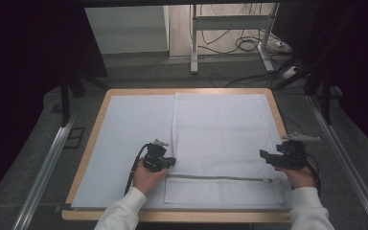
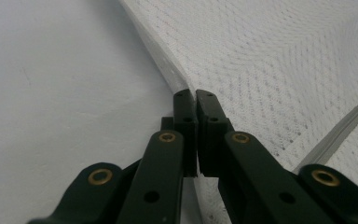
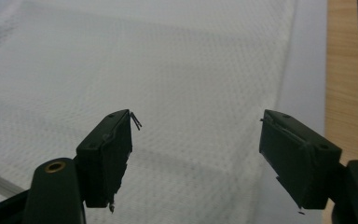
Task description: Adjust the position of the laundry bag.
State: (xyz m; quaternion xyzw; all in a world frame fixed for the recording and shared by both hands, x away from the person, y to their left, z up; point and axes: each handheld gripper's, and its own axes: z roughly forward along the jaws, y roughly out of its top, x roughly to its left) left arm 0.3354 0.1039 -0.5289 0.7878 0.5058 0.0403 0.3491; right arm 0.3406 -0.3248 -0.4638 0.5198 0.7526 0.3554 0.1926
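My left gripper [image 2: 195, 100] is clenched on the mesh laundry bag's [image 1: 220, 139] left edge, seemingly pinching fabric. The bag lies flat on the white table cover [image 1: 124, 139]. Right gripper [image 3: 198, 140] released, above the bag's right edge.

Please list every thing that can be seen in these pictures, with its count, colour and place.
mesh bag: 1, white, flat on the right half of the mat.
zipper: 1, grey, across the bag near its front edge.
mat: 1, pale grey-white, covering the table.
table: 1, light wood, edges showing around the mat.
cables: several, dark, on the floor behind the table.
left claw: 1, black, shut on the bag's left edge.
right claw: 1, black, open above the bag's right side.
sleeves: 2, white, at the bottom.
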